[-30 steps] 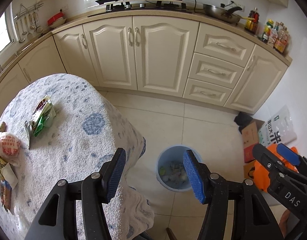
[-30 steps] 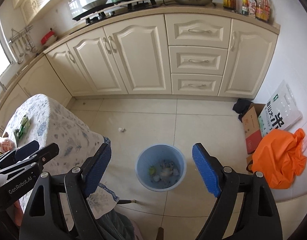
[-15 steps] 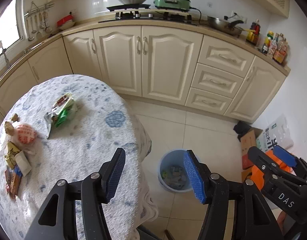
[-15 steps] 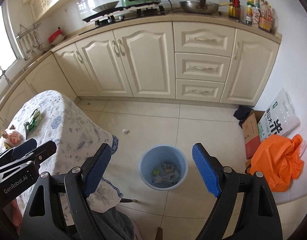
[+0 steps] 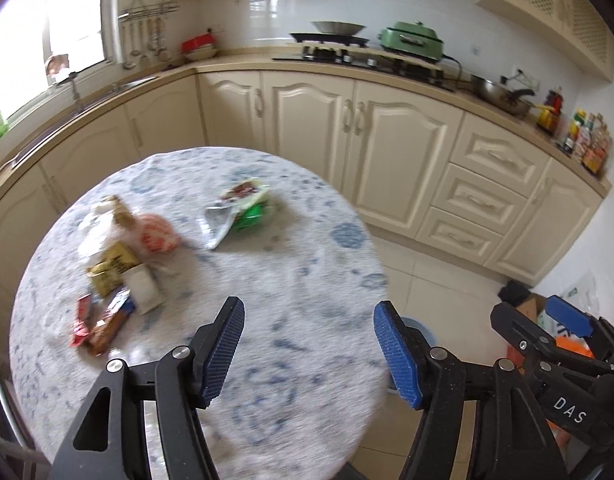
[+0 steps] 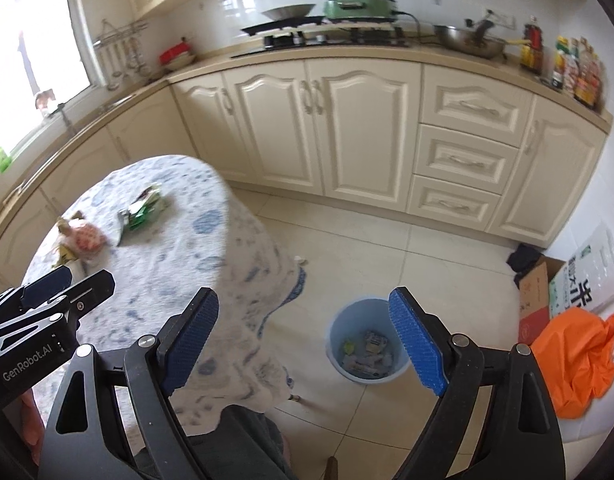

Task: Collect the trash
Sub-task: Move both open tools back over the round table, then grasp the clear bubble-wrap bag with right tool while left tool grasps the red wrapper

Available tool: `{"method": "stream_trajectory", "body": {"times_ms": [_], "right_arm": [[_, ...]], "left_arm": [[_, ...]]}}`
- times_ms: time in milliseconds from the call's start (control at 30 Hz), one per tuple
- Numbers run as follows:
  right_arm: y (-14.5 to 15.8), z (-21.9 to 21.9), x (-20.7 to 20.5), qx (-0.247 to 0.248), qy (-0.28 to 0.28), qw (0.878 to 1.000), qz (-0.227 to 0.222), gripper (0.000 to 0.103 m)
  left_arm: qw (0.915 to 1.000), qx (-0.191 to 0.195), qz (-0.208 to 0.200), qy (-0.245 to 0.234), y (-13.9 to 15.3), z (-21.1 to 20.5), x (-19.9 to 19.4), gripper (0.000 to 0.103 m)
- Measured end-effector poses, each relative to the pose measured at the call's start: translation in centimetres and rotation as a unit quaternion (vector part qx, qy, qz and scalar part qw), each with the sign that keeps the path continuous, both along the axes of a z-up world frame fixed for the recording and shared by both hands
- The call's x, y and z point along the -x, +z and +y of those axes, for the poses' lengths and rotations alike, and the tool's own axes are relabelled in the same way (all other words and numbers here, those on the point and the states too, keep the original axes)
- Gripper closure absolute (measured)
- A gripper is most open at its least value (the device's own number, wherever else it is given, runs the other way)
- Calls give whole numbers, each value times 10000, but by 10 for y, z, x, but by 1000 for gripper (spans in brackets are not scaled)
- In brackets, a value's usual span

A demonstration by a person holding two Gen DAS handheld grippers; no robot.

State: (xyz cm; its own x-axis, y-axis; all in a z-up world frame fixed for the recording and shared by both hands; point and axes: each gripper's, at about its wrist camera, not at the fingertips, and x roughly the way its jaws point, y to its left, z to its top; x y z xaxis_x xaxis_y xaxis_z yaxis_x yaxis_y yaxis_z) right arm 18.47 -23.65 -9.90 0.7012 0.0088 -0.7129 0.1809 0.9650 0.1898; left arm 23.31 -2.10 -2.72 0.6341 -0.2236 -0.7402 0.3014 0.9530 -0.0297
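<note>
A round table with a blue-patterned cloth (image 5: 299,280) holds trash: a green and white wrapper pile (image 5: 239,210), an orange-printed bag (image 5: 157,236), a yellow packet with a white box (image 5: 119,272) and red snack wrappers (image 5: 99,320). My left gripper (image 5: 309,348) is open and empty above the table's near side. My right gripper (image 6: 303,344) is open and empty, over the floor beside the table. A blue bin (image 6: 367,346) with wrappers inside stands on the floor to the right of the table; the wrappers also show in the right wrist view (image 6: 141,210).
Cream kitchen cabinets (image 6: 347,128) curve along the back. An orange bag (image 6: 579,360), a cardboard box (image 6: 535,300) and a white printed bag (image 6: 587,280) sit at the right wall. A small white scrap (image 6: 300,259) lies on the tiled floor.
Both grippers have risen and swung left; the left one went from over the bin to over the table. The trash on the table has come toward the view's middle. Both stay open.
</note>
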Motion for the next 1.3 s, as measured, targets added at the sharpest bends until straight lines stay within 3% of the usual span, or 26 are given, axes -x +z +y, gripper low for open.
{"method": "stream_trajectory", "body": {"times_ms": [433, 700, 1033, 1067, 1100, 1133, 1200, 1300], "right_arm": [[6, 120, -19, 107, 1545, 9879, 20, 12], [-7, 200, -27, 342, 2585, 9650, 279, 12], [-48, 260, -43, 417, 3262, 9401, 904, 14], [-51, 262, -45, 407, 3282, 9390, 943, 19], [-53, 263, -46, 373, 3305, 9380, 981, 32], [-55, 263, -47, 388, 3306, 9378, 982, 39], [-53, 263, -49, 466, 3249, 9405, 877, 68], [-53, 256, -58, 253, 3238, 9412, 927, 75]], "left_arm": [[9928, 55, -75, 1194, 18, 123, 47, 39], [9832, 140, 47, 1822, 15, 180, 65, 38], [9711, 185, 426, 2339, -3, 219, 63, 38], [9710, 187, 455, 2338, -5, 219, 61, 38], [9711, 194, 484, 2331, -7, 219, 59, 38], [9713, 204, 516, 2314, -8, 218, 56, 38], [9717, 225, 568, 2282, -13, 218, 48, 37], [9726, 273, 650, 2217, -18, 217, 36, 34]]}}
